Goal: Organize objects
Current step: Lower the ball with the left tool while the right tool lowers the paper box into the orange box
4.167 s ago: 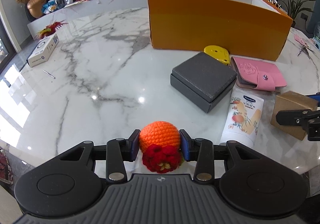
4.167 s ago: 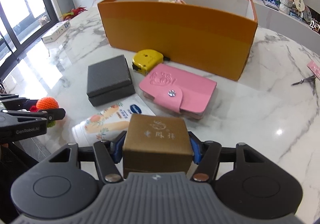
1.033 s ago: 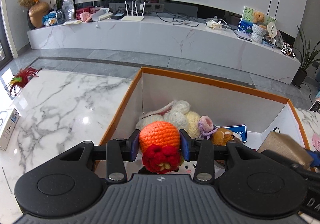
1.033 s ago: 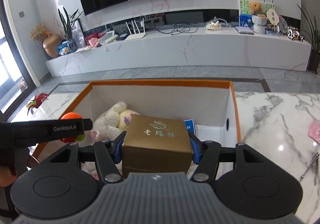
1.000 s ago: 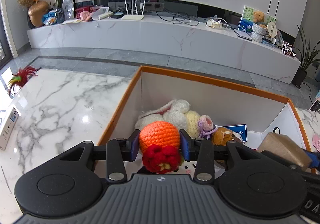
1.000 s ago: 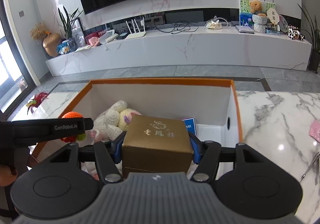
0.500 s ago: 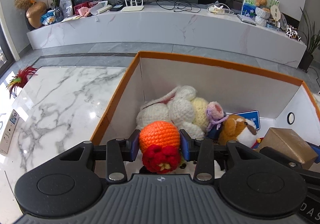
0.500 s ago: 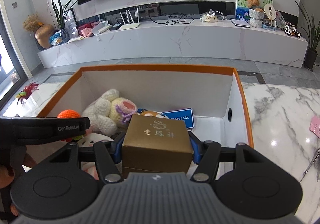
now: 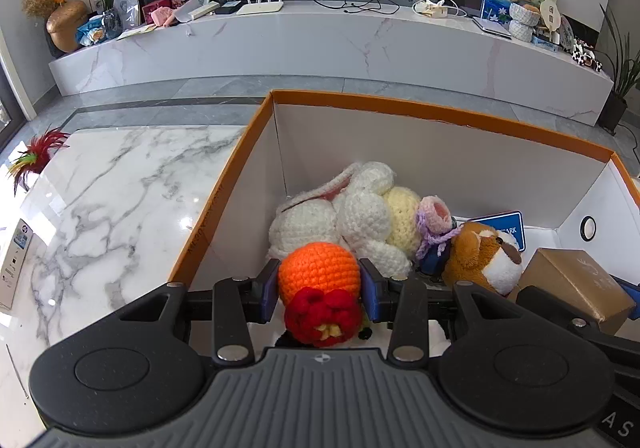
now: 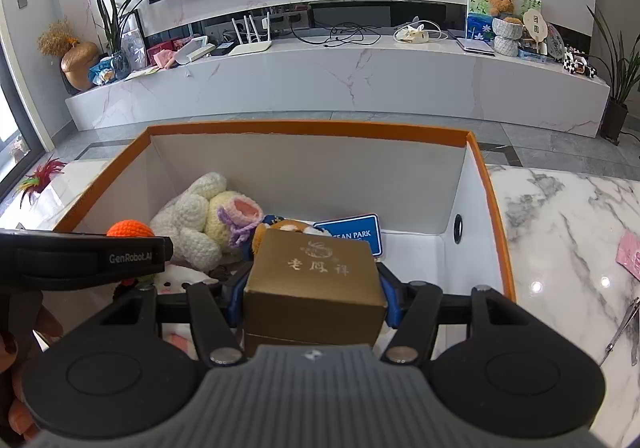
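My left tool [image 9: 320, 290] clamps the orange crocheted ball [image 9: 318, 272], my right tool [image 10: 312, 298] the gold cardboard box [image 10: 314, 280], both over the open orange storage box [image 10: 308, 127]. I should lower each onto bare floor, clear of the plush toys [image 9: 360, 214], then release.

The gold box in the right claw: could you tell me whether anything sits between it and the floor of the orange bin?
Directly below is hidden by the gold box itself. Beyond it lies a blue sign and left of it plush toys; the bin floor to the right looks bare.
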`<state>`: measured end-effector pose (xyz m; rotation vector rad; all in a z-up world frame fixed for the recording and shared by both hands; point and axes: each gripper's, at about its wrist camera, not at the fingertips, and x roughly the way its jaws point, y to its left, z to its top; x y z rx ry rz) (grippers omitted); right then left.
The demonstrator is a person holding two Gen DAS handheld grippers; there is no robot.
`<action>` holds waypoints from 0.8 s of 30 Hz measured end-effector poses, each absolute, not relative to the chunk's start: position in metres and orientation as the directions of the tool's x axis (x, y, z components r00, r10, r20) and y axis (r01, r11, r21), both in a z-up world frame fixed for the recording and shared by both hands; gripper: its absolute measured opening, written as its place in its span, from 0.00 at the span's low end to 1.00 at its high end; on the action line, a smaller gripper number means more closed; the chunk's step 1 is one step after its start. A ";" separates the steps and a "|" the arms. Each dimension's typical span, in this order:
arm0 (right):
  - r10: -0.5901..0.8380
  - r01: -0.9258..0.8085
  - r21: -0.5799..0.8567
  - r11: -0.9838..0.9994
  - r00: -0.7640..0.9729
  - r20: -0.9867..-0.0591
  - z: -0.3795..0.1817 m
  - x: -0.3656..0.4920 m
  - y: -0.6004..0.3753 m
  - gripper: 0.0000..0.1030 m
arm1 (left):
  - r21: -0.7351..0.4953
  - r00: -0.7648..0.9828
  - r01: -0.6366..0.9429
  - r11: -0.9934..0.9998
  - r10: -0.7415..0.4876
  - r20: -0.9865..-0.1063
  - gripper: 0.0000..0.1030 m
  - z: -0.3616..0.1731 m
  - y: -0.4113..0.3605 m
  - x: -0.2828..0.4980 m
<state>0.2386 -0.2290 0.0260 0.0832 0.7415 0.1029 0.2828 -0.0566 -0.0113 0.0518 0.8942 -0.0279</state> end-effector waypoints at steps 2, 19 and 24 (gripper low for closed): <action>0.124 -0.067 0.110 0.992 0.730 -0.672 0.025 0.239 -0.228 0.61 | 0.038 0.624 0.047 0.998 0.000 -0.781 0.45 -0.012 -0.057 0.283; 0.120 -0.113 0.057 0.992 0.687 -0.717 0.024 0.244 -0.223 0.60 | 0.061 0.609 0.058 0.996 0.013 -0.793 0.46 -0.015 -0.059 0.281; 0.119 -0.113 0.056 0.992 0.677 -0.726 0.023 0.245 -0.223 0.60 | 0.079 0.608 0.061 0.995 0.026 -0.794 0.46 -0.015 -0.060 0.280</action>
